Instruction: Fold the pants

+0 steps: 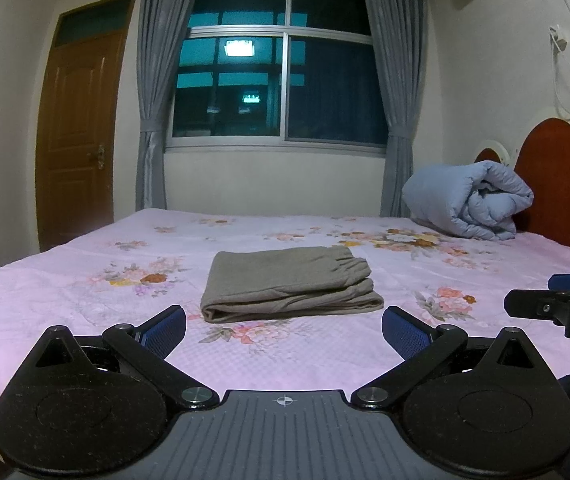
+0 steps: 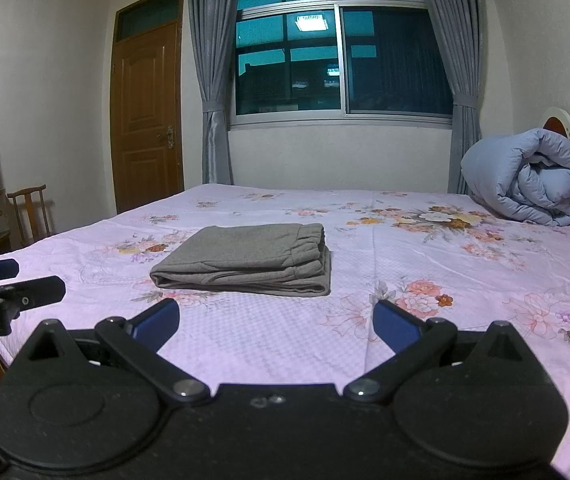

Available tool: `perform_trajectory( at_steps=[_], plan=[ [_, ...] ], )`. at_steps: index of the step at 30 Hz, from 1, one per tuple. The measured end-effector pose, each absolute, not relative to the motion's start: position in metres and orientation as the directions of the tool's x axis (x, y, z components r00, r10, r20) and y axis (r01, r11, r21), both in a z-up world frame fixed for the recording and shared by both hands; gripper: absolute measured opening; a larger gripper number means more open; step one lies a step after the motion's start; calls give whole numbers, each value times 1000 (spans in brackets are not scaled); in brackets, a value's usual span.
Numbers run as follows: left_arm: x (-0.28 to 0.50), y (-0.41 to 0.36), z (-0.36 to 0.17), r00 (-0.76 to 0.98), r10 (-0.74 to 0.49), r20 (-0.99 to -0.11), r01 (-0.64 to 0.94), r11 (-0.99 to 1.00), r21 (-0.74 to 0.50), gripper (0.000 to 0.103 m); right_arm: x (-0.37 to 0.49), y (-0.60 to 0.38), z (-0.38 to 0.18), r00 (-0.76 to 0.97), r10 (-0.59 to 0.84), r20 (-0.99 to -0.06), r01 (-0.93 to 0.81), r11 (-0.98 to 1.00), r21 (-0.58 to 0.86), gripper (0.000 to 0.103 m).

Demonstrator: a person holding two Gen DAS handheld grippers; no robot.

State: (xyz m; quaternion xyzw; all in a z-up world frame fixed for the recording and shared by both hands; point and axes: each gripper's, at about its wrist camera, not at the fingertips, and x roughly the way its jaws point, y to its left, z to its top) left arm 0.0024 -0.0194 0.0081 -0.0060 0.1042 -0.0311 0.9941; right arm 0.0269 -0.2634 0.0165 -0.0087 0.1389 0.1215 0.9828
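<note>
Pants [image 1: 291, 284] folded on bed [image 1: 85, 308], chair [image 2: 31, 210] only in right view, both tools spread

**Dim indoor light, heavy fisheye bend**

Both views are lit from indoors overhead; the light itself shows only as a bright rectangle reflected in the dark window [image 1: 279, 64], upper centre of each frame. The room reads dim and cool, with a bluish cast on the glass. The pink bed sheet [image 1: 85, 248] is the brightest surface, evenly lit, and a soft, short shadow sits under the folded pants [image 1: 289, 284]. No harsh glare. Straight lines bow strongly toward the edges, and the corners go black. The black tongs parts along the bottom of the frames look slightly soft; the middle distance is sharp.
</note>
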Motion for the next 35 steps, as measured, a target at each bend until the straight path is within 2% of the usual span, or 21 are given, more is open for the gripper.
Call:
perform_trajectory(
  at_steps=[35],
  plan=[
    [4, -16, 9, 977, -86, -194, 86, 996, -10, 103, 26, -262, 17, 932, 236, -274, -240, 971, 18, 97]
  ],
)
